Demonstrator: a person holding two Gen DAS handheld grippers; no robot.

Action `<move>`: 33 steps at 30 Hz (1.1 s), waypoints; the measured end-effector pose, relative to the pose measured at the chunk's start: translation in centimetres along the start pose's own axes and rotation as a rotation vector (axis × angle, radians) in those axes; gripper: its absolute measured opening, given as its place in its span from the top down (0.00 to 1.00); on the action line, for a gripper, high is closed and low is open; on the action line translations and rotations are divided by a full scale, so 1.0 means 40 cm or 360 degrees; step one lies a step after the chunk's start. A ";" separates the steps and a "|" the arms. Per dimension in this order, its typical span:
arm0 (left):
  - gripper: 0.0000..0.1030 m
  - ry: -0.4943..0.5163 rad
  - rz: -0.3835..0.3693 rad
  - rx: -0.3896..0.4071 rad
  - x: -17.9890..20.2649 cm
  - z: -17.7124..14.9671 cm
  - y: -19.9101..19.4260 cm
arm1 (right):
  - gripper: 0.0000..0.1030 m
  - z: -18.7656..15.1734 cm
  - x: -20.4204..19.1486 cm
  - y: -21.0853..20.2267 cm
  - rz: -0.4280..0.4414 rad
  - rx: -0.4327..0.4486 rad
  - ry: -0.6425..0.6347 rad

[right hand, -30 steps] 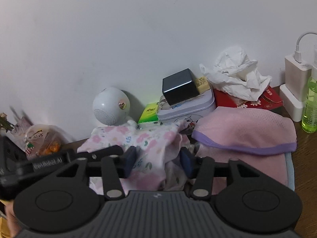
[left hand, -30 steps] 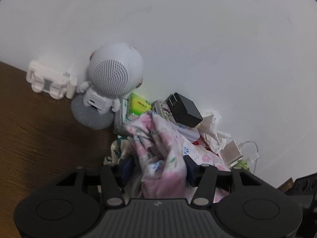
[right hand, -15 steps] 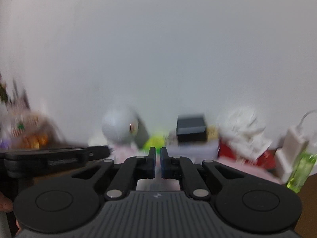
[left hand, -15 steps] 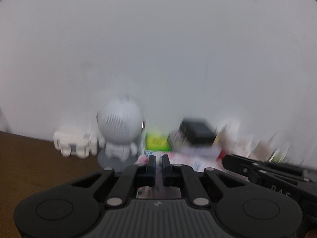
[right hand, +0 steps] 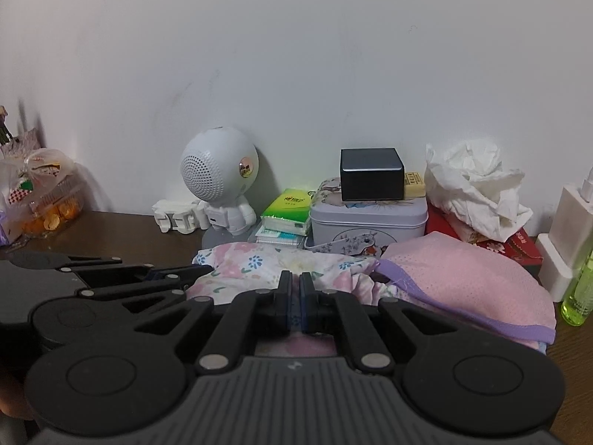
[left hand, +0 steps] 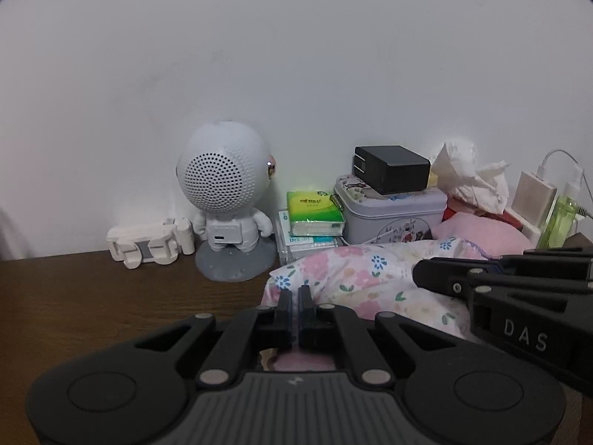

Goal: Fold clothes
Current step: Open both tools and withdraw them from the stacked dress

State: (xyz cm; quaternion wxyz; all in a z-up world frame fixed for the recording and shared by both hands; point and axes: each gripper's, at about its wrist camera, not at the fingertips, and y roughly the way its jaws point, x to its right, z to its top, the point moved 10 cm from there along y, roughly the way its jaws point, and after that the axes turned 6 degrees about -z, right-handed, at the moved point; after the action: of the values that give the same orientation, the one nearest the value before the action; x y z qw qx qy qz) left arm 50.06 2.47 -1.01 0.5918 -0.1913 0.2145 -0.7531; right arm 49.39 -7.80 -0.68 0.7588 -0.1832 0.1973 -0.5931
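The floral garment [right hand: 267, 267] is soft printed cloth. The table [left hand: 92, 296] is dark grained wood. The tin box [right hand: 367, 218] is smooth metal; the speaker figure [left hand: 222, 185] is matt white plastic.

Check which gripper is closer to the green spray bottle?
Right. The right gripper sits mid-table over the floral garment, with the green spray bottle at its right. The left gripper is further left.

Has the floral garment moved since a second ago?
Yes. The floral garment now lies lower and flatter, below the tin, no longer bunched up against it.
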 end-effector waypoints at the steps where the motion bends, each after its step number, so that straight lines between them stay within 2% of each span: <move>1: 1.00 -0.0020 -0.0012 0.0015 -0.004 0.004 -0.004 | 0.96 0.005 0.000 -0.005 -0.0007 0.0013 -0.0001; 4: 0.77 -0.0097 0.0019 0.0115 -0.033 0.032 -0.048 | 0.93 0.044 0.007 -0.054 0.0004 0.0068 0.0060; 5: 0.64 -0.0097 0.0051 0.0146 -0.042 0.047 -0.075 | 0.91 0.064 0.008 -0.081 0.0000 0.0109 0.0066; 6: 0.55 -0.0090 0.0071 0.0176 -0.051 0.065 -0.109 | 0.85 0.087 0.010 -0.117 -0.0017 0.0168 0.0063; 7: 0.52 -0.0093 0.0079 0.0203 -0.059 0.081 -0.146 | 0.72 0.112 0.011 -0.162 -0.0040 0.0231 0.0057; 9: 0.50 -0.0147 0.0142 0.0207 -0.081 0.096 -0.228 | 0.56 0.142 0.005 -0.259 -0.0076 0.0323 0.0034; 12: 0.45 -0.0200 0.0264 0.0133 -0.089 0.072 -0.356 | 0.43 0.124 -0.013 -0.393 -0.0108 0.0350 -0.0019; 13: 0.39 -0.0201 0.0262 0.0125 -0.079 0.051 -0.401 | 0.35 0.105 -0.016 -0.437 -0.0110 0.0346 -0.0029; 14: 0.27 -0.0200 0.0258 0.0119 -0.067 0.030 -0.446 | 0.29 0.082 -0.019 -0.481 -0.0107 0.0340 -0.0038; 15: 0.14 -0.0188 0.0231 0.0136 -0.046 -0.002 -0.493 | 0.19 0.054 -0.020 -0.525 -0.0104 0.0325 -0.0043; 16: 0.10 -0.0175 0.0204 0.0153 -0.025 -0.033 -0.540 | 0.15 0.020 -0.019 -0.568 -0.0101 0.0302 -0.0044; 18: 0.08 -0.0111 0.0164 0.0161 0.021 -0.097 -0.620 | 0.12 -0.051 -0.010 -0.638 -0.0086 0.0218 -0.0037; 21: 0.08 -0.0005 0.0171 0.0113 0.102 -0.209 -0.710 | 0.01 -0.167 0.010 -0.726 -0.0063 0.0097 0.0076; 25: 0.01 -0.0121 0.0141 0.0046 0.182 -0.357 -0.795 | 0.01 -0.318 0.012 -0.826 -0.0036 -0.0006 0.0163; 28: 0.01 -0.0209 0.0115 -0.0052 0.228 -0.455 -0.834 | 0.01 -0.425 0.007 -0.886 -0.0031 -0.0055 0.0171; 33: 0.00 -0.0241 0.0215 -0.0113 0.255 -0.574 -0.868 | 0.01 -0.556 0.014 -0.954 -0.0115 -0.0101 0.0199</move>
State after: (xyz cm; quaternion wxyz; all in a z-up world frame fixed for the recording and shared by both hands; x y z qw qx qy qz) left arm 7.19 1.98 -0.75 0.6486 -0.2536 0.2080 -0.6868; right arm 6.41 -18.09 -0.21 0.7170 -0.1766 0.2563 -0.6238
